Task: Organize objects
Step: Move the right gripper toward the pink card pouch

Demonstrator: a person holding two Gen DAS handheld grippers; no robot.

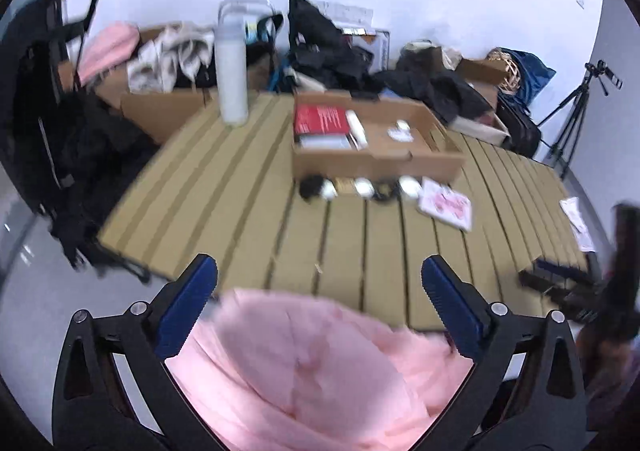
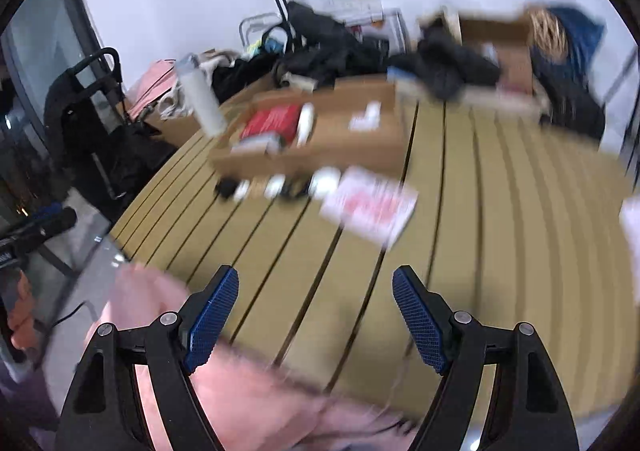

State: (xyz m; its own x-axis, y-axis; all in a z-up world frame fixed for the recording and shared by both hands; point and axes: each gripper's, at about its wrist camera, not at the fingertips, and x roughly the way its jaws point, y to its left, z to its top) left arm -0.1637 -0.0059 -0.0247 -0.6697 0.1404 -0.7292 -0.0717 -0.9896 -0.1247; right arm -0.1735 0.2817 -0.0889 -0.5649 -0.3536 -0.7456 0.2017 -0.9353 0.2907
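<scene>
White wall behind; clutter of dark clothing, cardboard boxes and a black tripod (image 1: pixel 576 107) along the far edge. We work over a tan slatted roll-top table (image 1: pixel 248 211).

Left gripper (image 1: pixel 319 291): blue ribbed pads (image 1: pixel 188 307) spread wide, nothing between them. Beneath and between the black arms lies a soft pink cloth garment (image 1: pixel 312 367), bunched at the table's near edge. From the right wrist view the same cloth (image 2: pixel 240 383) drapes over the near left corner, under the left arm of the right gripper (image 2: pixel 316 309). Its jaws are also spread, with bare slats showing through the gap.

Mid-table we note a shallow open cardboard box (image 1: pixel 376 159). Inside it: a red flat book or package (image 1: pixel 320 121) at the left, a white tube (image 1: pixel 356 127) just beside it, and some small white bits to the right. Along the box's front wall sits a row of small black and white items (image 1: pixel 360 187); motion blur keeps us from telling what they are. Just right of that row lies a white card with pink print (image 1: pixel 444 207), flat on the slats.

A tall white bottle with a clear loop handle (image 1: pixel 232 63) stands upright near the far left corner, well apart from the box.
</scene>
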